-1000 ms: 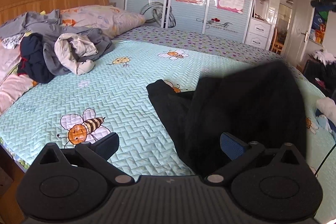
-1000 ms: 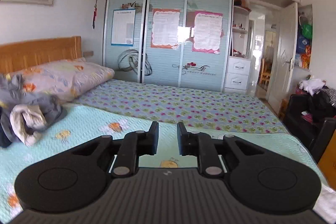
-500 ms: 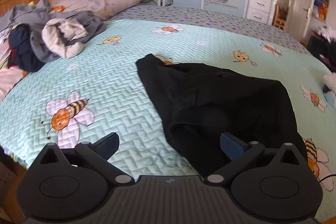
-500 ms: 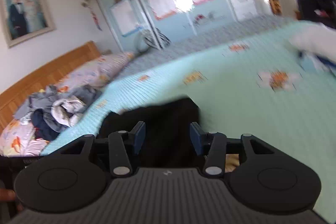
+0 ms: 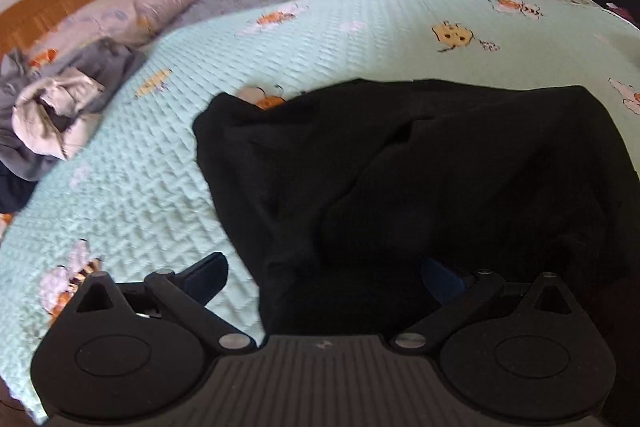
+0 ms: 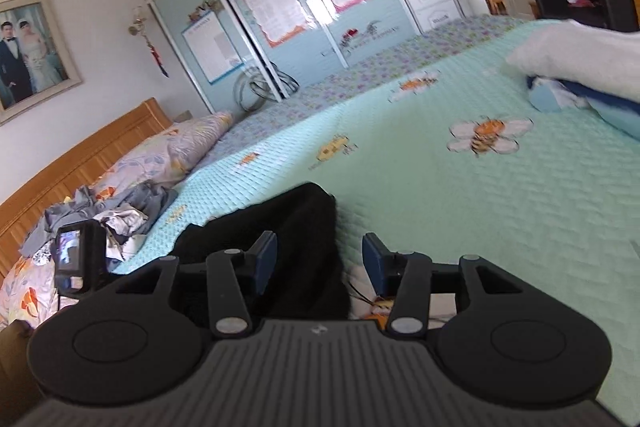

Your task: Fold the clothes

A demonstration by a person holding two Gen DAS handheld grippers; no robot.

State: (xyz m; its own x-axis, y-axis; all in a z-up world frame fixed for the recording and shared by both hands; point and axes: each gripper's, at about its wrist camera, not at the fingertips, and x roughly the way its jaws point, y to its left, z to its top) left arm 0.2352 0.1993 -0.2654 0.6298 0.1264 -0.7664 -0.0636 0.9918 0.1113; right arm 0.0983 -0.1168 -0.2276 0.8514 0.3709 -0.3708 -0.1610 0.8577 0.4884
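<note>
A black garment lies crumpled on the mint-green bee quilt near the bed's front edge. My left gripper is open just above the garment's near left part, its right finger over the cloth and its left finger over bare quilt. In the right wrist view the garment shows as a dark mound. My right gripper is open at its right edge, the left finger over the cloth, the right finger over quilt. Neither gripper holds anything.
A heap of grey, cream and navy clothes lies at the left by a floral pillow and the wooden headboard. White and blue folded bedding lies at the right. Sliding wardrobe doors stand behind the bed.
The black garment dropped from hanging in the air to lying on the quilt. My right gripper opened, swung down and now sits low over the garment. My left gripper moved closer to it.
</note>
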